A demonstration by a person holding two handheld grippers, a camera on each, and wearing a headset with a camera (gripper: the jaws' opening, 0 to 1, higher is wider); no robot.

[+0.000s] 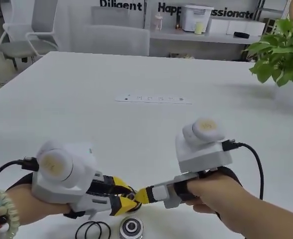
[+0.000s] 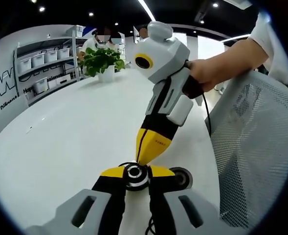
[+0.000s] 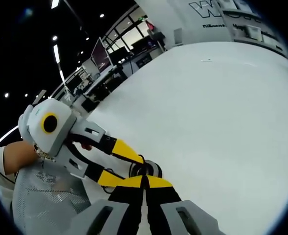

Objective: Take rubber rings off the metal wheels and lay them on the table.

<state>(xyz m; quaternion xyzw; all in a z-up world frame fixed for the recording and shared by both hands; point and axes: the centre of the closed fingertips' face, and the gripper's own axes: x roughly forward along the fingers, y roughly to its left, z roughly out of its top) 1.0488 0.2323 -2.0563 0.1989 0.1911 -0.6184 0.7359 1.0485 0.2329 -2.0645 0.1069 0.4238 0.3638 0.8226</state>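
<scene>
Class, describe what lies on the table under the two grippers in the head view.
Black rubber rings and a metal wheel lie on the table. Whatever sits directly beneath the grippers' bodies is covered.

The worktop (image 1: 86,99) lies open from 9 o'clock round through 12 to 3, broken by a flat socket strip (image 1: 152,98) at 12 and a plant (image 1: 280,50) overhanging the far corner at 2. At 6 o'clock room is tight: the left gripper (image 1: 128,198), clamped on a held wheel (image 2: 135,176), meets the pinched-together right gripper (image 1: 142,195) tip to tip. Just below them a loose wheel (image 1: 131,228) and two rubber rings (image 1: 93,230) lie side by side.
</scene>
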